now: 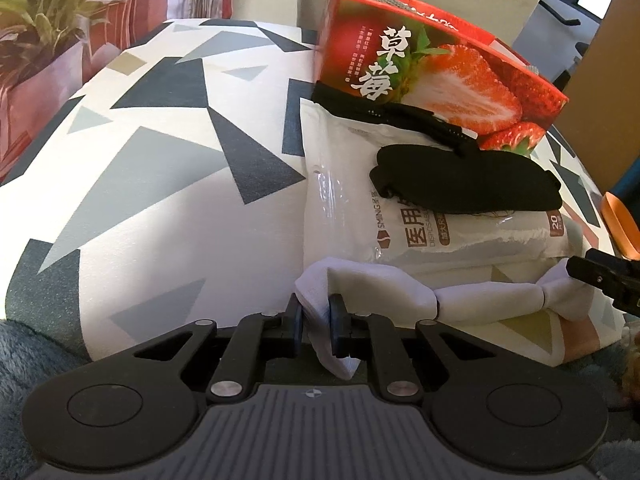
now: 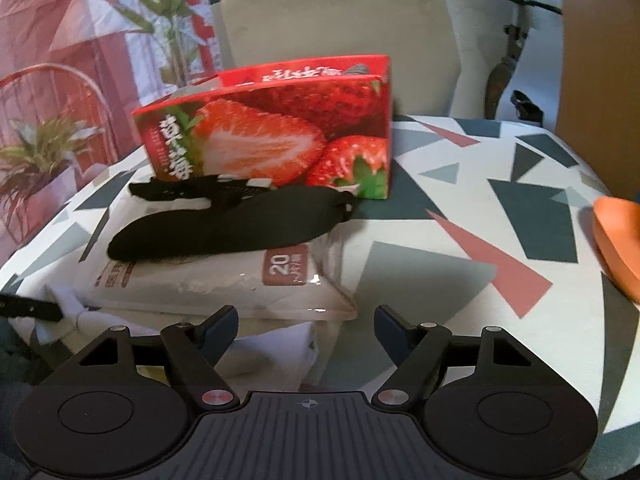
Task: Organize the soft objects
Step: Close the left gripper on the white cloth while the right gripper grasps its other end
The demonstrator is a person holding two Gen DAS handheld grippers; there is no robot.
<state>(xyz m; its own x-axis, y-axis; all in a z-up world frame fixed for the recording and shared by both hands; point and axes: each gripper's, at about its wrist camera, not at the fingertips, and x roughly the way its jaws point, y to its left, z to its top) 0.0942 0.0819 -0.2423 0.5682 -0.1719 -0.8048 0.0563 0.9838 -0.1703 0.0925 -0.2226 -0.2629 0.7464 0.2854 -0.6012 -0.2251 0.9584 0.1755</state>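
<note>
My left gripper is shut on one end of a white sock that lies along the near edge of the table. The sock also shows in the right wrist view. My right gripper is open and empty just above the sock's other end; its fingertip shows in the left wrist view. Behind the sock lies a white plastic pack with a black eye mask on top.
A red strawberry box stands behind the pack on the patterned tablecloth. An orange object lies at the right edge. A chair stands beyond the table, plants at the left.
</note>
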